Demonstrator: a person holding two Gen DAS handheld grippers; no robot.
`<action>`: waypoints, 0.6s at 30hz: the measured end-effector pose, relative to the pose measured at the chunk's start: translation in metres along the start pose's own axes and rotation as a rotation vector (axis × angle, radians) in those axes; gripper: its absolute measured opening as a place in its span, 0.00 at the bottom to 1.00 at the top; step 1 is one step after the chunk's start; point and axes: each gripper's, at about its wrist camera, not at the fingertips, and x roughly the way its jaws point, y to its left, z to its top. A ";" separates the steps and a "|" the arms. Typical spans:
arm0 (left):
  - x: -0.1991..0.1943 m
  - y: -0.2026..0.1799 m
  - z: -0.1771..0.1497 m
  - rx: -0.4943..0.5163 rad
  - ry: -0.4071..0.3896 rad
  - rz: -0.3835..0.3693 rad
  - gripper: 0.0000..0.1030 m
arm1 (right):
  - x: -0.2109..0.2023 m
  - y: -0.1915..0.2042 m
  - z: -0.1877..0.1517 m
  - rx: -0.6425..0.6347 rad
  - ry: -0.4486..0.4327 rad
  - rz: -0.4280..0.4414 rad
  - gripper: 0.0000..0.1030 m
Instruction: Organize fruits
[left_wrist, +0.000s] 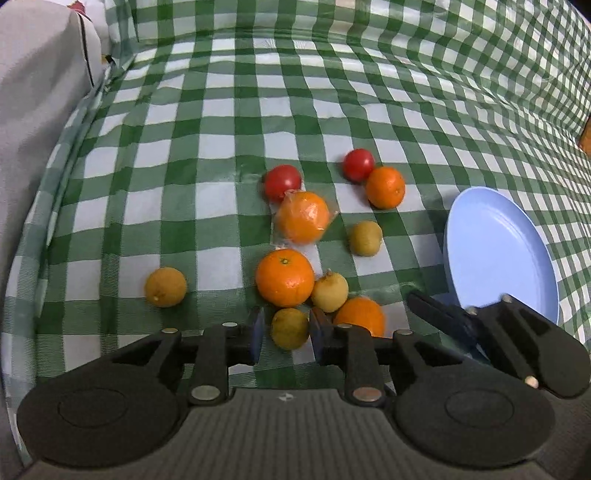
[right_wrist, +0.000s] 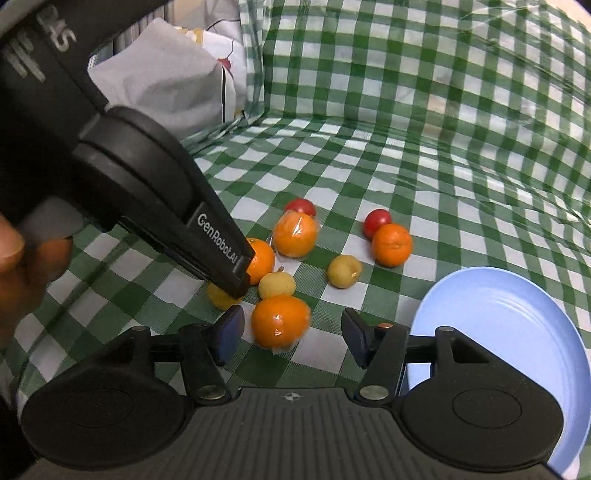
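Now left tool (left_wrist: 286, 334) pads flank round yellow-green fruit (left_wrist: 290, 328); right tool (right_wrist: 291, 332) apart around film-wrapped orange (right_wrist: 280, 321).

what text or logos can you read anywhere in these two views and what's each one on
"GenRobot.AI": white print on the finger of the left gripper, seen from the right wrist view.
"DAS": partial white letters on the upper body of that same gripper, cut off by the frame edge; grey bars beside them are not readable.
A small compass-like emblem, no letters, on the ribbed grey housing in each wrist view.
Nothing readable on the fruits, the blue plate or the checked cloth.
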 end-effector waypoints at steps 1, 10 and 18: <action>0.002 -0.001 0.000 0.005 0.006 -0.004 0.26 | 0.003 -0.001 0.001 -0.001 0.005 0.002 0.58; -0.004 0.002 -0.001 0.006 -0.023 0.033 0.24 | 0.003 -0.001 -0.002 -0.008 0.037 0.004 0.38; -0.021 -0.003 -0.004 0.049 -0.055 0.134 0.24 | -0.021 -0.008 -0.005 0.003 0.009 -0.025 0.38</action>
